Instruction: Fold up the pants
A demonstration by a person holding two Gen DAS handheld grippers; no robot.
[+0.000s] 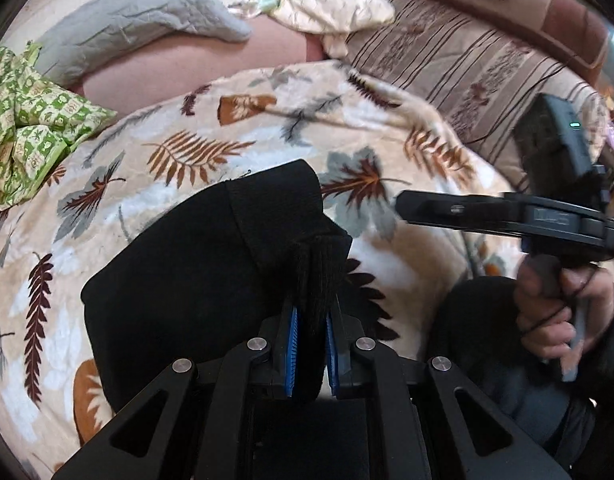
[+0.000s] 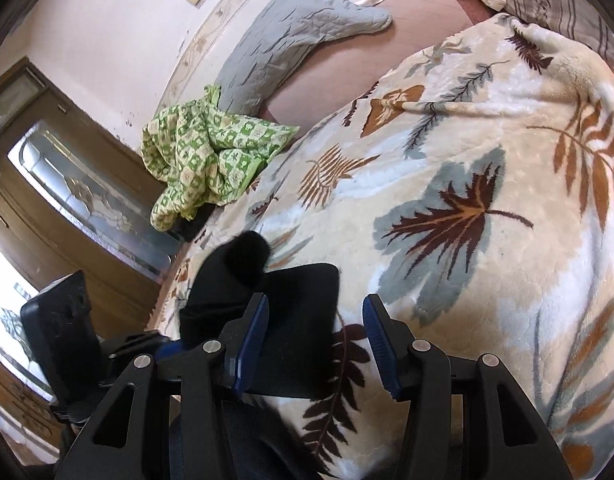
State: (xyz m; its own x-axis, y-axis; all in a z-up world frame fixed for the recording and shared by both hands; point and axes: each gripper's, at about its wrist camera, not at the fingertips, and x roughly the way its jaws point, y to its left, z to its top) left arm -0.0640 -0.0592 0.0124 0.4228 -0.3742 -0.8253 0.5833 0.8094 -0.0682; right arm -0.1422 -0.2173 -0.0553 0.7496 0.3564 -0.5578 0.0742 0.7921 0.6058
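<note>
On the leaf-print blanket (image 1: 267, 136), left gripper (image 1: 311, 344) clenches black pants (image 1: 195, 264) (right gripper (image 2: 315, 344) released).

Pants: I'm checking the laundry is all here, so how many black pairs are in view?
1. The black pants lie on the leaf-print blanket, one bunched end clamped in the left gripper. Others may be hidden.

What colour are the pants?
Black. The pants show best in the left wrist view.
</note>
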